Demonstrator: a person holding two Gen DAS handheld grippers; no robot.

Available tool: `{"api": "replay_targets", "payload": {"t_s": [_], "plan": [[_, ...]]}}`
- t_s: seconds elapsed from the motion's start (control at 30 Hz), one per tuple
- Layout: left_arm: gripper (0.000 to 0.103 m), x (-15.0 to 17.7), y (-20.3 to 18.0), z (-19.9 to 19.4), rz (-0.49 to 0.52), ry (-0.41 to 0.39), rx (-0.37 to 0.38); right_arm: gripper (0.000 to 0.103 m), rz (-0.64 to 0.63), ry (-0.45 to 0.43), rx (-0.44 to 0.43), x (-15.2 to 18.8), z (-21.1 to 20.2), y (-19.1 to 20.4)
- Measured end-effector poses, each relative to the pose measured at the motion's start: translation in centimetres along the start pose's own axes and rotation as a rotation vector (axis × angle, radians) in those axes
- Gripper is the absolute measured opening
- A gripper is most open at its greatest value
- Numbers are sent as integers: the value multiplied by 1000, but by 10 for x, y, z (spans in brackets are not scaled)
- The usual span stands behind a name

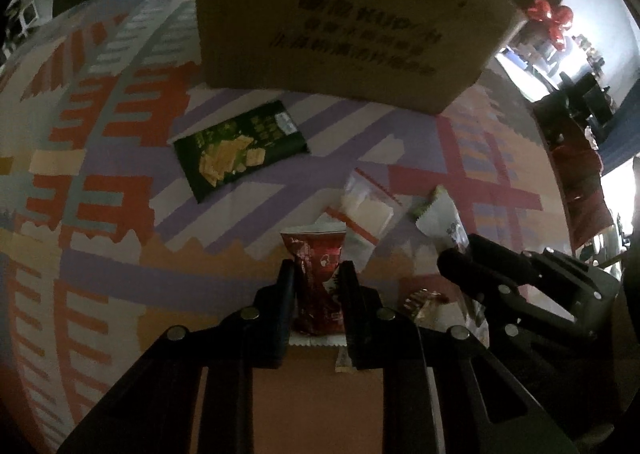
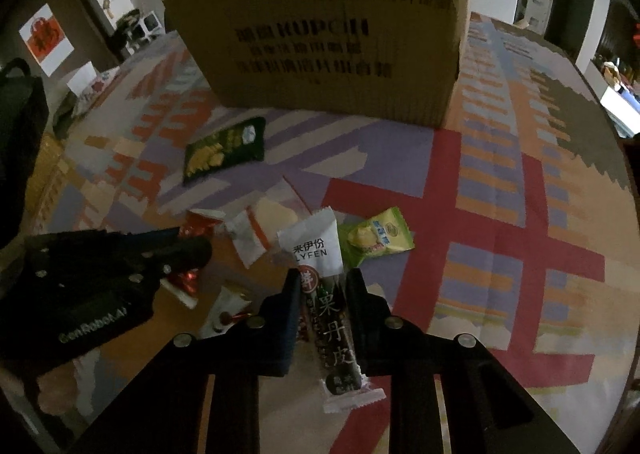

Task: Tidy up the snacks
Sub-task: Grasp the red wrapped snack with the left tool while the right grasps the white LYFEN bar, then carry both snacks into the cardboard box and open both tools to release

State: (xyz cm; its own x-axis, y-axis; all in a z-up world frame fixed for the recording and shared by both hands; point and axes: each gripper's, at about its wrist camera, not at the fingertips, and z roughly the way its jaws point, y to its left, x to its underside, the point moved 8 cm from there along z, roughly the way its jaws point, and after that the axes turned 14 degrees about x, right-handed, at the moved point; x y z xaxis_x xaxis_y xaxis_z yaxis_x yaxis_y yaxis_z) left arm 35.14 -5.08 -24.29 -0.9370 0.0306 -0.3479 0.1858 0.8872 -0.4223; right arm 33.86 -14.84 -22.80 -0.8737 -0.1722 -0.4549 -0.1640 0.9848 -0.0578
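My left gripper (image 1: 316,274) is shut on a red snack packet (image 1: 318,270), held just above the patterned cloth. My right gripper (image 2: 323,282) is shut on a long white-and-dark fruit-leather bar (image 2: 326,294). The right gripper shows in the left wrist view (image 1: 460,258), and the left gripper in the right wrist view (image 2: 192,246) at left. A green cracker bag (image 1: 240,147) (image 2: 226,149) lies flat in front of the cardboard box (image 1: 340,21) (image 2: 340,37). A white-and-orange wrapper (image 2: 256,225) (image 1: 366,209) and a light green packet (image 2: 376,238) lie between the grippers.
The patterned cloth (image 2: 500,213) covers the whole surface. A small white packet with red (image 2: 228,310) lies near the left gripper. The surface edge runs along the right (image 2: 624,157). A dark bag (image 2: 20,101) sits at far left.
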Motion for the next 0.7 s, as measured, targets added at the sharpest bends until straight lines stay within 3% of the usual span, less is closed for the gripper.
{"api": "replay_targets", "payload": {"t_s": [0.33, 0.7], "plan": [[22, -4, -21, -32, 76, -74, -3, 23, 18, -72, 4, -10, -38, -4], [22, -31, -50, -81, 145, -184, 31, 23, 72, -188, 2, -36, -88, -10]]}}
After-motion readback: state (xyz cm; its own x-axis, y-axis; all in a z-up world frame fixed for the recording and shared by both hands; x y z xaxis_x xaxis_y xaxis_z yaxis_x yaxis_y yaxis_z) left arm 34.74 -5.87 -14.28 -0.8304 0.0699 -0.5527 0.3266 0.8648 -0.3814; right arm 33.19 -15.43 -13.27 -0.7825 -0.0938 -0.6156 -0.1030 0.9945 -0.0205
